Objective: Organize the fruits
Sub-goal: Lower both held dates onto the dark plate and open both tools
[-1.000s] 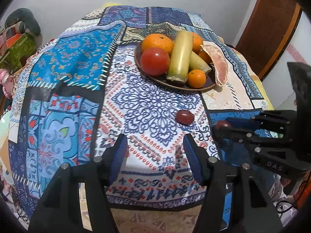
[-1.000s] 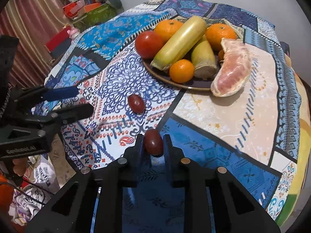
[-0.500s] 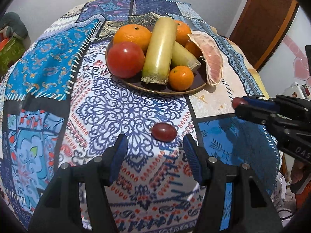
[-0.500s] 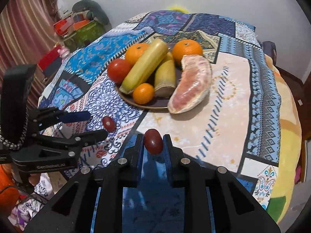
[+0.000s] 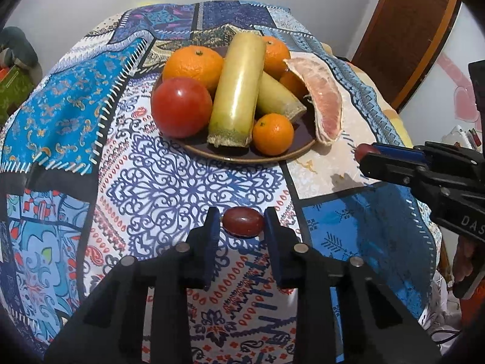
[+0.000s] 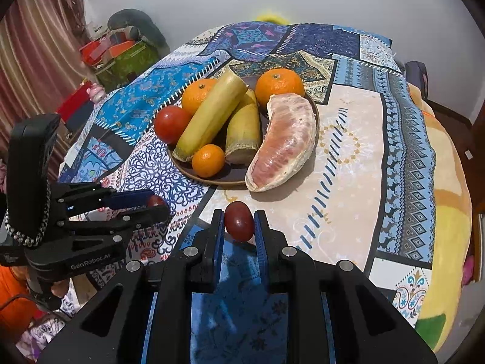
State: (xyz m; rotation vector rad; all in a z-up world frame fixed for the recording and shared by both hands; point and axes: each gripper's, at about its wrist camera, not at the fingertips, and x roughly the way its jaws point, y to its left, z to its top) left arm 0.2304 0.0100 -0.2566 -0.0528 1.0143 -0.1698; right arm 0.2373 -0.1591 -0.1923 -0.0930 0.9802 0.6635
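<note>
A brown plate holds a red tomato, oranges, two sugarcane pieces and a pomelo segment that overhangs its right rim. A dark red date lies on the patterned cloth between the fingers of my left gripper, which stand close on either side without clearly pressing it. My right gripper is shut on a second dark red date and holds it above the cloth near the plate. The right gripper also shows in the left wrist view.
The patchwork tablecloth covers a round table. Boxes and a bag stand by the curtain at the left. A wooden door is at the right. The left gripper shows in the right wrist view.
My left gripper has moved forward to the date on the cloth and its fingers have narrowed around it. My right gripper has carried its date up toward the plate.
</note>
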